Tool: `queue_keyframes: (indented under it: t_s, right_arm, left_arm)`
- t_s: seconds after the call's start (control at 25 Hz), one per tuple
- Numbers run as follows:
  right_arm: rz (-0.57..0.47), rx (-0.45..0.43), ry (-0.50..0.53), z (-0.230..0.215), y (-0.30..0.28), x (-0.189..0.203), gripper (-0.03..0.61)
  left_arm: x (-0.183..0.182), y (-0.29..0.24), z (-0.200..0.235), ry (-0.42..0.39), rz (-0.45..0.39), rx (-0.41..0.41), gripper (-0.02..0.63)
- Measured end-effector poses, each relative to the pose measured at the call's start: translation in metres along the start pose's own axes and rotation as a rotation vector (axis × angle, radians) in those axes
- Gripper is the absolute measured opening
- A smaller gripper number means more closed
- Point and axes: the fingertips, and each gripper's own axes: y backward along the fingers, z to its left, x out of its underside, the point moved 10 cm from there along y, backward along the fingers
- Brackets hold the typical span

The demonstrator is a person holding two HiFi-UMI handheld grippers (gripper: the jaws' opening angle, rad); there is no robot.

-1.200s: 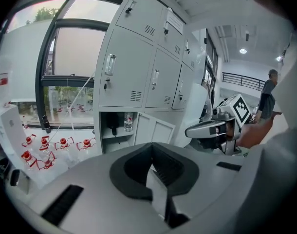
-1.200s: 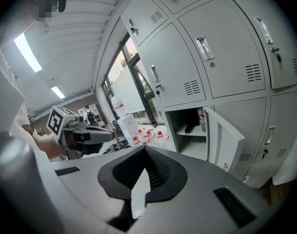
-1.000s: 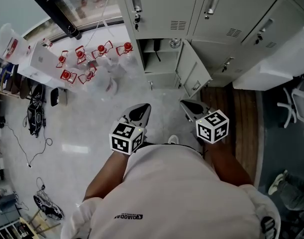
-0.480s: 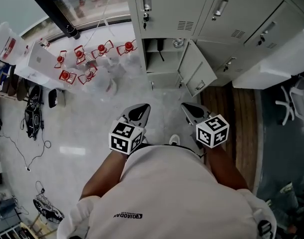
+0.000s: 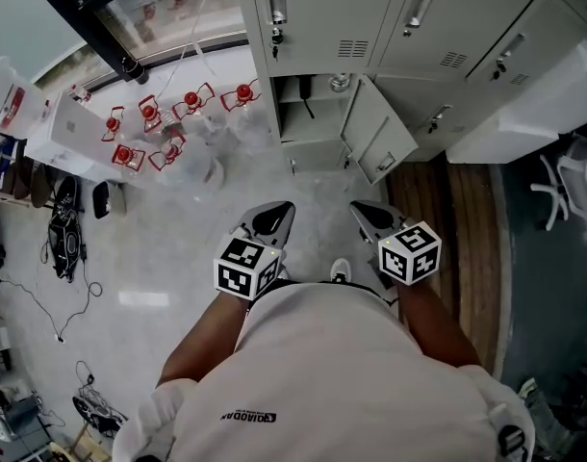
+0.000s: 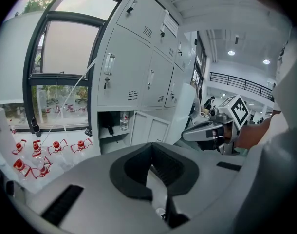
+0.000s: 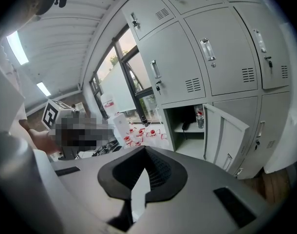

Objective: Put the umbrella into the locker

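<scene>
The open locker compartment (image 5: 311, 131) stands low in the grey locker wall, its door (image 5: 373, 139) swung out to the right. On its upper shelf lie a dark slim thing that looks like the folded umbrella (image 5: 303, 103) and a clear bottle (image 5: 340, 83). The left gripper view shows the same umbrella (image 6: 108, 124) beside the bottle (image 6: 123, 121); the right gripper view shows the umbrella (image 7: 186, 126) too. My left gripper (image 5: 274, 210) and right gripper (image 5: 363, 208) hover side by side over the floor, well short of the locker. Both are shut and hold nothing.
Several red-capped water bottles (image 5: 168, 128) stand on the floor left of the locker, by a white box (image 5: 67, 133). Cables and bags (image 5: 67, 224) lie at the far left. A wooden floor strip (image 5: 457, 229), a white counter (image 5: 529, 114) and a chair (image 5: 574, 176) are at the right.
Both grippers have shifted only slightly over the floor and now hold still. Their jaws stay shut; nothing was taken or let go.
</scene>
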Motion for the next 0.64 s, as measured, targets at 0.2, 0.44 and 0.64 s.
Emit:
queue_keyframes:
  t_s: [0.2, 0.44, 0.64]
  right_arm:
    - [0.002, 0.000, 0.005, 0.0018, -0.0001, 0.0008, 0.040]
    - [0.000, -0.006, 0.007, 0.0023, -0.0032, -0.0005, 0.040]
    - [0.001, -0.011, 0.009, 0.0053, -0.0035, 0.0000, 0.040]
  left_arm:
    - [0.0007, 0.0016, -0.0001, -0.004, 0.000, -0.001, 0.014]
    - [-0.0025, 0.0030, -0.0011, -0.012, -0.010, -0.003, 0.014]
    - [-0.0041, 0.0065, -0.0018, -0.017, -0.012, -0.001, 0.014]
